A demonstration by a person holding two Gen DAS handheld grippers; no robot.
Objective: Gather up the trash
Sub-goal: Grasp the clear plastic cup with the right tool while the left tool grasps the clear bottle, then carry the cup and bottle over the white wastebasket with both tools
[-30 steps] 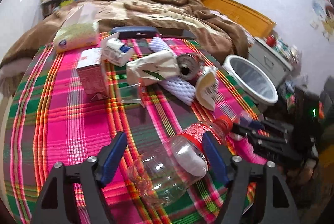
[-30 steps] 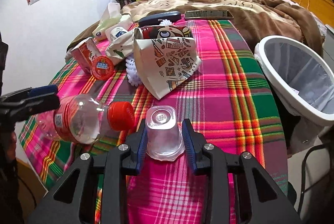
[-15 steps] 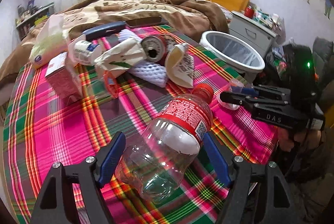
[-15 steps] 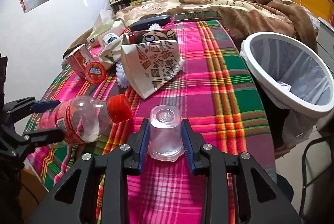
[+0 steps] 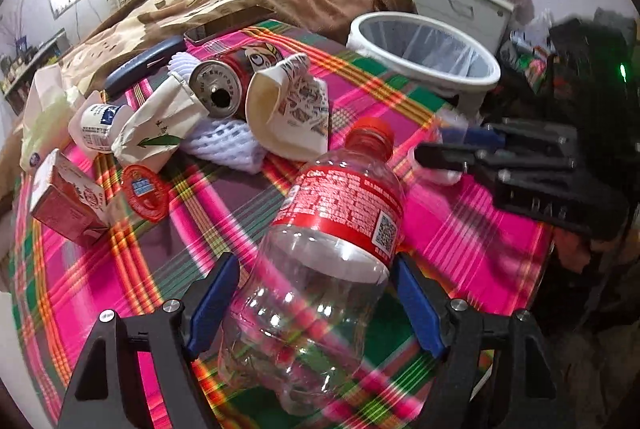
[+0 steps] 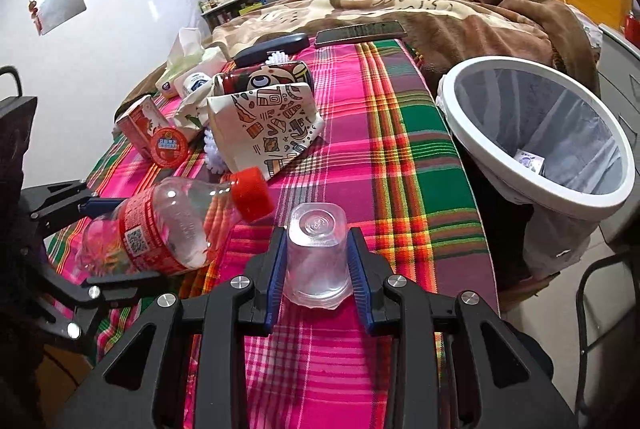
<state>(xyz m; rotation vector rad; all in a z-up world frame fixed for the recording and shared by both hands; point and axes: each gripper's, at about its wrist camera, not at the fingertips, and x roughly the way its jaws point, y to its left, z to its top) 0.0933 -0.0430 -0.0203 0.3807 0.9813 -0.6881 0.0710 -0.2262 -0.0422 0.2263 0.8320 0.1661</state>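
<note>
Plaid cloth (image 6: 400, 157) covers the table. White bin (image 6: 624, 165) stands off its edge at 3 o'clock in the right view, a scrap inside. Clear bottle (image 5: 320, 269), red label and cap, lies clamped between the left gripper (image 5: 316, 305) pads, cap toward 12. Crushed paper cup (image 5: 292, 113), can (image 5: 218, 89) and carton (image 5: 64, 205) cluster at 10 o'clock. Inverted plastic cup (image 6: 318, 257) sits clamped in the right gripper (image 6: 318, 269).
</note>
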